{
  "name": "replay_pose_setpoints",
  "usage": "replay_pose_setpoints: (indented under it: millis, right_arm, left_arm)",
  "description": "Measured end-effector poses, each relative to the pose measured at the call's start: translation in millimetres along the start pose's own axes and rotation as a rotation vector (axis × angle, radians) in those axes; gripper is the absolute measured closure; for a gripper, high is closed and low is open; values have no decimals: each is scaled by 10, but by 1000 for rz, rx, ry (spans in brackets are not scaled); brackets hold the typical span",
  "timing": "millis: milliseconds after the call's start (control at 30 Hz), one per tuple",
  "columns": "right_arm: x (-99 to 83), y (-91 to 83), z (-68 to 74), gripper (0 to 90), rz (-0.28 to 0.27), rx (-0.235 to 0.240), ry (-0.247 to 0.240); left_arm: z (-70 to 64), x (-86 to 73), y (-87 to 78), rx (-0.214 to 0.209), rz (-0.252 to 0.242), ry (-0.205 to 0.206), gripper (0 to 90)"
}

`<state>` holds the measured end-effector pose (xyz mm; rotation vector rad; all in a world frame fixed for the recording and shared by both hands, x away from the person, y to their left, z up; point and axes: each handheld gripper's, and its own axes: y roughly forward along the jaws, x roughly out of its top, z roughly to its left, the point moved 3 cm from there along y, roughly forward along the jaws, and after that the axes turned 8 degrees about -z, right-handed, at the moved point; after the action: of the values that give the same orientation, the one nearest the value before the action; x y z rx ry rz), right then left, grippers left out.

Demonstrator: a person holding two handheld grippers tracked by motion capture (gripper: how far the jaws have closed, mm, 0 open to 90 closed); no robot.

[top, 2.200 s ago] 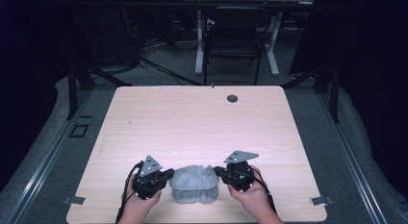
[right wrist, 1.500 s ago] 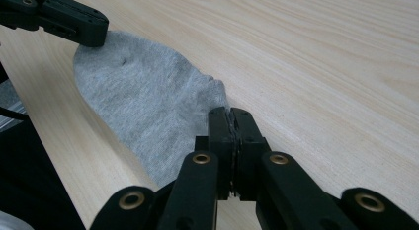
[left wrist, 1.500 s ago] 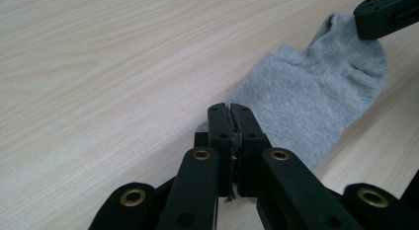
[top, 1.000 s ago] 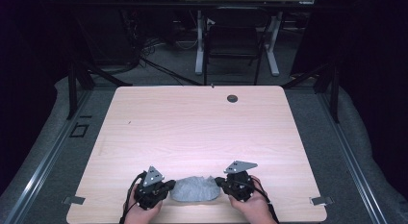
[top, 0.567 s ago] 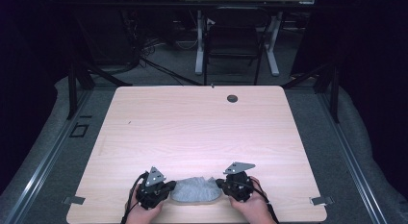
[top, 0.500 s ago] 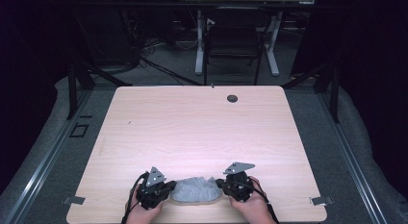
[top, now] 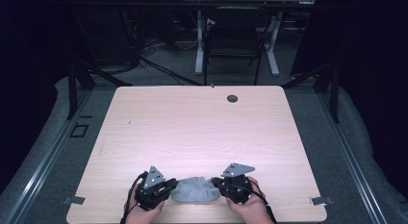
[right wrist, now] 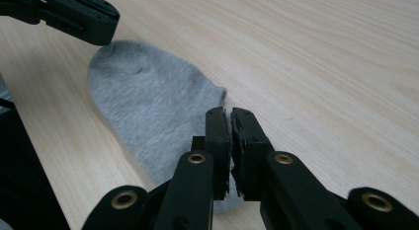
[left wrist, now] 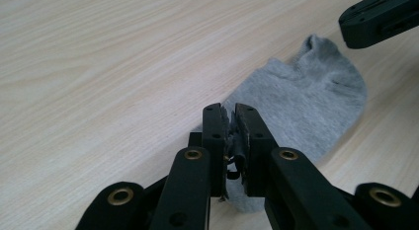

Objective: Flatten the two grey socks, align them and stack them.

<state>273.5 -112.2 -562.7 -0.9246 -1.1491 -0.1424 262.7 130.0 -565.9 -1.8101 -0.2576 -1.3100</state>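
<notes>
A grey sock (top: 193, 190) was pinched flat on the table (top: 192, 123) between the clamped left gripper (top: 169, 188) and clamped right gripper (top: 216, 184).

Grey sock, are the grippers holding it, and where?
Yes. The grey sock is pinched at opposite ends: left gripper on one end, right gripper on the other.

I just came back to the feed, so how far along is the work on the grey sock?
Done: the grey sock lies flat near the front edge of the table. In hand: the left gripper and the right gripper are each shut on an opposite end of it. Left: lifting, folding or moving it, none of which shows as begun.
</notes>
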Motion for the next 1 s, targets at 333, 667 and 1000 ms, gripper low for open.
replay_pose_setpoints:
  millis: [333,667,1000]
  right_arm:
    - [-92,165,42,855,62,-6,-30]
    - [-180,225,25,889,118,0,-21]
    - [-220,227,29,900,118,9,-6]
  left_arm:
    - [-27,-100,93,-14,58,12,862]
    - [-4,-182,138,-18,93,5,886]
    - [2,-229,174,-19,110,7,895]
